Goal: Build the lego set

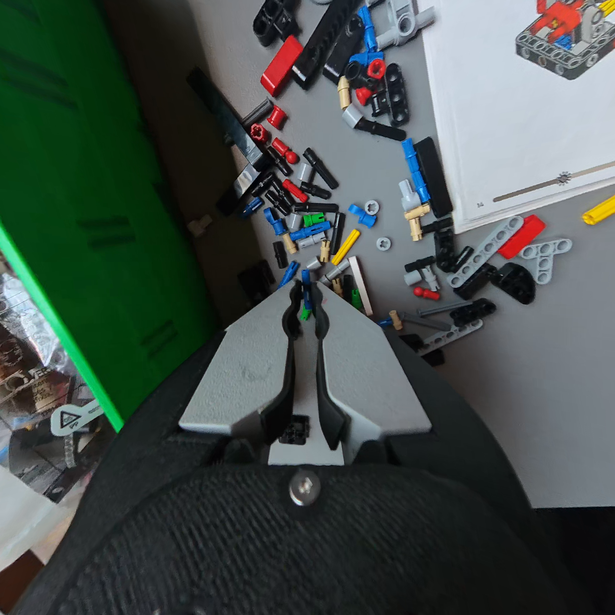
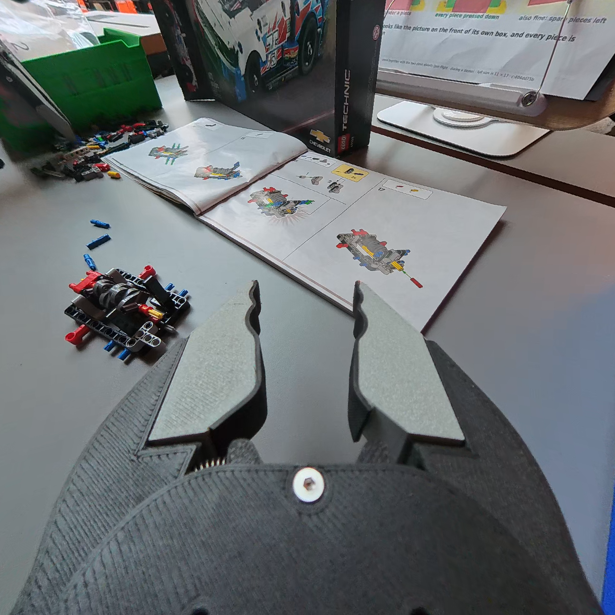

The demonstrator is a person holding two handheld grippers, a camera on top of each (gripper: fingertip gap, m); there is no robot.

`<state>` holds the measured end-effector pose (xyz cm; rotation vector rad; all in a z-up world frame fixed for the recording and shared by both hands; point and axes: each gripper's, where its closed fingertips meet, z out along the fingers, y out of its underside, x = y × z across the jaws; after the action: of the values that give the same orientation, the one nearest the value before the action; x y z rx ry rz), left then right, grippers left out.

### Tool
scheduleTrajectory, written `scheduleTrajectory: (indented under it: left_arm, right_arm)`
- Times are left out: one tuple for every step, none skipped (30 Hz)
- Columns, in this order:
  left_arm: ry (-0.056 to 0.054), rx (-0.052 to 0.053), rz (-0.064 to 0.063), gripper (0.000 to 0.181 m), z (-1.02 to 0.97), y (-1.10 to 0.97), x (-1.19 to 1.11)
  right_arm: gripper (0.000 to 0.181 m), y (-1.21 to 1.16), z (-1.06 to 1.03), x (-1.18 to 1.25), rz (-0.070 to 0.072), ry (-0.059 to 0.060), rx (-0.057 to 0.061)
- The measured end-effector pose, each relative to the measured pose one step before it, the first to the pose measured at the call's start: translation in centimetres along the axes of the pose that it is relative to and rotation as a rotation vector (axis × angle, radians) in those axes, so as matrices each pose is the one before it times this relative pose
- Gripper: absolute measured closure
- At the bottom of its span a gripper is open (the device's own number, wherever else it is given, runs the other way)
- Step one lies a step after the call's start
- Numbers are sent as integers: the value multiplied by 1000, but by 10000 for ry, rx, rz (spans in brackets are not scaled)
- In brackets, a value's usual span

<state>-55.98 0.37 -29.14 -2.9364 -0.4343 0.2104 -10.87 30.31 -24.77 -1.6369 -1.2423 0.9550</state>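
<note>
In the left wrist view my left gripper (image 1: 307,283) is over a scattered pile of small loose pieces (image 1: 309,213) on the grey table. Its jaws are nearly together on a blue pin (image 1: 306,289) that stands between the fingertips. A green pin (image 1: 304,314) shows in the gap below it. In the right wrist view my right gripper (image 2: 305,287) is open and empty, just above the table. The partly built black, red and blue frame (image 2: 123,307) lies to its left. The open instruction booklet (image 2: 332,213) lies just ahead; it also shows in the left wrist view (image 1: 519,126).
A green bin (image 1: 100,199) stands left of the pile and also shows at the far left of the right wrist view (image 2: 90,80). The set's box (image 2: 283,66) stands behind the booklet. Three loose blue pins (image 2: 98,241) lie beyond the frame. A stand with a printed sheet (image 2: 482,50) is at the back right. The grippers' ends are close to 55 cm from one another.
</note>
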Motion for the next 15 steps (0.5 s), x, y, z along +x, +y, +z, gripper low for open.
scheduleTrajectory:
  left_arm:
    - [-36, 36, 47, 177, -374, -61, 106]
    - [-53, 78, 57, 177, -442, -127, 110]
    - [-56, 107, 74, 177, -507, -163, 167]
    - [-50, 124, 98, 177, -614, -194, 260]
    - [1, 221, 114, 178, -722, -333, 500]
    - [198, 298, 187, 178, -798, -478, 1041]
    - [552, 360, 318, 178, -786, -596, 1950]
    - [789, 358, 404, 178, -584, -619, 2706]
    - [792, 293, 476, 178, -144, -671, 3037]
    - [712, 229, 570, 178, 378, -679, 3112]
    - [639, 104, 629, 178, 823, -559, 3034]
    - [516, 18, 613, 178, 1062, -469, 2717]
    - [347, 18, 567, 178, 1118, -495, 2236]
    - [280, 168, 495, 178, 1097, -701, 1936]
    - [306, 10, 391, 178, 1124, -399, 1690]
  right_arm:
    - [128, 0, -1, -10, -6, -3, 1]
    - [129, 6, 2, -16, -14, -3, -5]
    - [129, 11, 5, -28, -21, 1, -8]
    - [129, 12, 20, -15, -27, 10, -14]
    - [129, 15, 18, -8, -27, 15, -16]
    - [129, 6, 38, -39, -17, -2, -6]
    - [129, -29, 42, -30, -9, -3, 4]
    - [128, -21, 52, -23, -13, 7, 3]
    - [128, -23, 44, -27, -26, 6, 0]
    - [128, -7, 41, -37, -42, 10, -3]
    - [128, 10, 23, -15, -51, 27, -12]
    - [128, 14, 20, -21, -55, 28, -14]
    - [129, 11, -2, -20, -50, 27, -5]
    - [129, -9, -5, -4, -36, 30, 3]
    - [129, -5, -10, 18, -17, 31, 9]
